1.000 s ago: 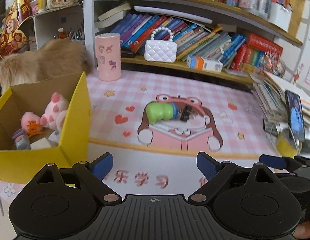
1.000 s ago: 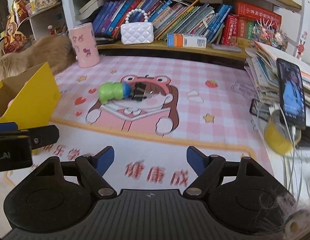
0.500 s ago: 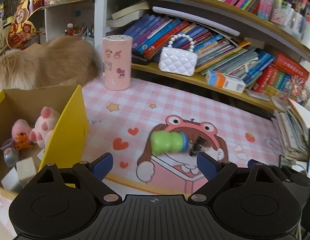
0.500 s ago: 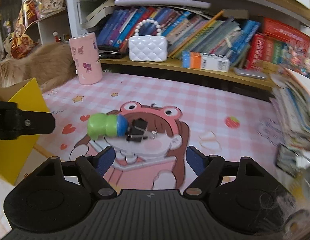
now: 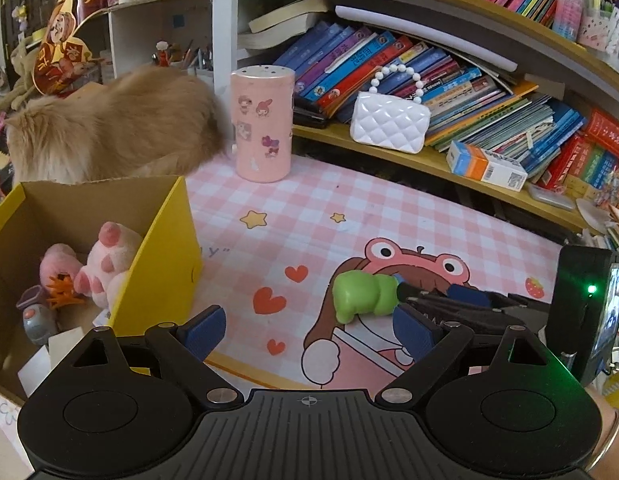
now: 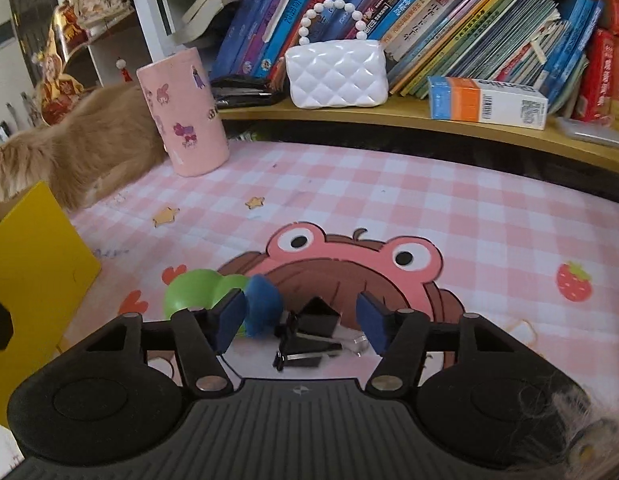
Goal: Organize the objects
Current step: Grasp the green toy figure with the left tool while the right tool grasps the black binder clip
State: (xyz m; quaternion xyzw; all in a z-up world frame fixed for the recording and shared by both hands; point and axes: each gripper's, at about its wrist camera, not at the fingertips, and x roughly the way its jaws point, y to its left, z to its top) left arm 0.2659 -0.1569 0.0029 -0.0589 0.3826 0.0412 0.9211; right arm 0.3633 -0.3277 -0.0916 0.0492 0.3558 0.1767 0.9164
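Observation:
A green toy with a blue end [image 5: 363, 296] [image 6: 201, 292] lies on the pink checked mat. Black binder clips [image 6: 311, 330] lie just right of it. My right gripper [image 6: 301, 322] is open, low over the mat, with the clips between its fingers and the toy's blue end at its left finger. It shows in the left wrist view [image 5: 461, 300] beside the toy. My left gripper [image 5: 309, 330] is open and empty, above the mat's front edge, right of the yellow box [image 5: 165, 264] that holds plush pigs [image 5: 105, 260] and small toys.
A pink cylinder [image 5: 263, 124] stands at the back of the mat. A white quilted purse [image 5: 389, 126] and an orange-and-white carton [image 5: 485, 166] sit on the low bookshelf. A furry cat [image 5: 109, 128] sits behind the box. A phone [image 5: 609, 312] stands at the right.
Both grippers have moved forward and down toward the toys. My right gripper now straddles the binder clips; before it was well short of them.

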